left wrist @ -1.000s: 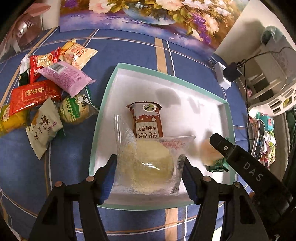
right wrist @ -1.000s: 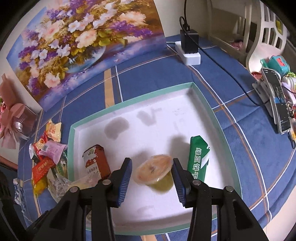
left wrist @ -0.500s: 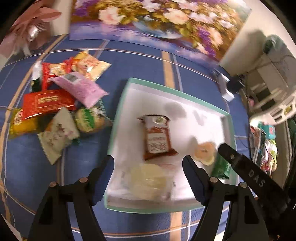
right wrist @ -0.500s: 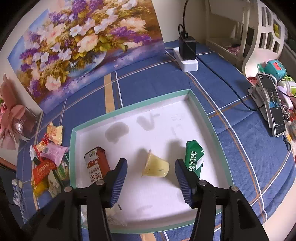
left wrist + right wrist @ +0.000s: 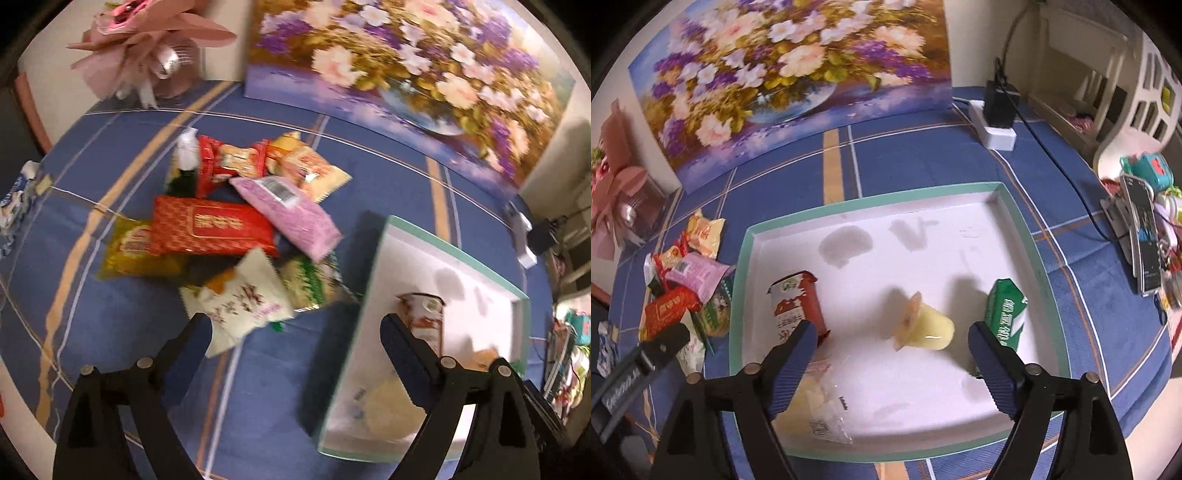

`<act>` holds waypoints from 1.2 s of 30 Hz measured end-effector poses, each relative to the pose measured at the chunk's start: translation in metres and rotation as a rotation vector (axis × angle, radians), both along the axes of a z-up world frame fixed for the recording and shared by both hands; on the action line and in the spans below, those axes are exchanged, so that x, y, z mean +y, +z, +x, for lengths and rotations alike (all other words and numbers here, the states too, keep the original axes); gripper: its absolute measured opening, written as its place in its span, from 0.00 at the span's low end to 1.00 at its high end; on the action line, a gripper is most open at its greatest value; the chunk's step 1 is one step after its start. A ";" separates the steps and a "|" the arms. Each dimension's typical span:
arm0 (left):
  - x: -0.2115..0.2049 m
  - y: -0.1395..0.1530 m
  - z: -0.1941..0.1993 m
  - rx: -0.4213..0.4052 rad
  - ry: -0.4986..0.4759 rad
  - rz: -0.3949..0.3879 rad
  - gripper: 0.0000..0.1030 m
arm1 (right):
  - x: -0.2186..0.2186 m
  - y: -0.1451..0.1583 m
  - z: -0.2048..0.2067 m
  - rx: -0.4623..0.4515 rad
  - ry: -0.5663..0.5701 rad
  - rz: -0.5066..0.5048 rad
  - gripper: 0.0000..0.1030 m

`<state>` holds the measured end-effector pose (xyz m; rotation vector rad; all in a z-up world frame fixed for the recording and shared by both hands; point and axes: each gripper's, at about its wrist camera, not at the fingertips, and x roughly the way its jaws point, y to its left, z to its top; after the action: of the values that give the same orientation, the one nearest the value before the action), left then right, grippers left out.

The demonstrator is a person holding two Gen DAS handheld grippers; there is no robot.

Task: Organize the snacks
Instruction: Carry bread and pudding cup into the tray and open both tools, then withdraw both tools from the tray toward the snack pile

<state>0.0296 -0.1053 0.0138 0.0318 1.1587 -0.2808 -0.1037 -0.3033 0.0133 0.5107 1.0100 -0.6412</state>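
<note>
Four snacks lie in the white tray (image 5: 1015, 218); wrapped snacks (image 5: 229, 225) piled beside it.

Blue plaid tablecloth (image 5: 908, 155) with orange and white lines underneath everything. Flower painting (image 5: 790, 74) propped upright against the far wall. Pink wrapped bouquet (image 5: 147, 48) standing far left, beside the painting. White power strip (image 5: 991, 127) far right on the cloth, black charger (image 5: 999, 99) plugged in, dark cable (image 5: 1067, 173) trailing toward the right edge. Phone (image 5: 1145, 240) on a stand at right, just beside a teal toy (image 5: 1148, 170). White openwork chair (image 5: 1137, 96) beyond the table at far right.
</note>
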 end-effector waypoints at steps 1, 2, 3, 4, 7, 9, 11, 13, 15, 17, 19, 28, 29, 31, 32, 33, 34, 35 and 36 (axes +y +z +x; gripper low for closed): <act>0.002 0.000 0.001 -0.004 0.004 0.001 0.90 | 0.002 0.000 0.001 0.000 0.006 -0.005 0.88; 0.003 0.001 0.002 -0.009 0.007 0.000 0.90 | 0.005 0.001 0.002 -0.003 0.015 -0.009 0.90; 0.003 0.001 0.003 -0.014 0.009 0.000 0.90 | 0.006 0.001 0.003 -0.009 0.020 -0.011 0.96; 0.005 0.001 0.004 -0.020 0.008 0.000 0.90 | 0.008 0.002 0.003 -0.019 0.024 -0.012 1.00; 0.009 0.002 0.007 -0.037 0.009 -0.009 0.97 | 0.013 0.003 0.006 -0.045 0.043 -0.017 1.00; 0.014 0.004 0.010 -0.048 0.011 -0.022 0.97 | 0.016 0.002 0.008 -0.055 0.057 -0.009 1.00; 0.019 0.004 0.014 -0.058 0.023 -0.033 0.97 | 0.020 0.000 0.011 -0.059 0.070 0.005 1.00; 0.024 0.004 0.017 -0.064 0.033 -0.043 0.97 | 0.023 -0.002 0.014 -0.067 0.085 0.015 1.00; 0.029 0.004 0.019 -0.073 0.041 -0.052 0.97 | 0.027 -0.001 0.016 -0.076 0.098 0.009 1.00; 0.033 0.003 0.023 -0.085 0.048 -0.050 0.98 | 0.030 0.000 0.018 -0.083 0.109 0.002 1.00; 0.038 0.004 0.026 -0.108 0.056 -0.044 0.98 | 0.034 0.000 0.020 -0.082 0.120 -0.002 1.00; 0.070 0.003 0.047 -0.118 0.087 -0.046 0.98 | 0.044 0.008 0.029 -0.193 0.117 0.054 1.00; 0.073 0.003 0.049 -0.117 0.091 -0.044 0.98 | 0.046 0.009 0.032 -0.190 0.118 0.048 1.00; 0.082 0.004 0.053 -0.128 0.104 -0.041 0.98 | 0.049 0.008 0.036 -0.203 0.130 0.074 1.00; 0.087 0.005 0.056 -0.127 0.116 -0.033 0.98 | 0.050 0.007 0.038 -0.213 0.129 0.092 1.00; 0.091 0.004 0.058 -0.120 0.123 -0.032 0.98 | 0.051 0.003 0.040 -0.216 0.118 0.109 1.00; 0.095 0.003 0.060 -0.112 0.132 -0.040 0.98 | 0.051 0.001 0.041 -0.212 0.111 0.116 1.00; 0.100 0.002 0.063 -0.103 0.141 -0.054 0.98 | 0.053 -0.001 0.043 -0.204 0.107 0.121 1.00; 0.105 0.001 0.065 -0.093 0.148 -0.067 0.98 | 0.055 -0.003 0.045 -0.201 0.115 0.120 1.00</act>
<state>0.0943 -0.0002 0.0145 -0.0988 1.0531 -0.1849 -0.0585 -0.2481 0.0098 0.6053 0.8839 -0.4191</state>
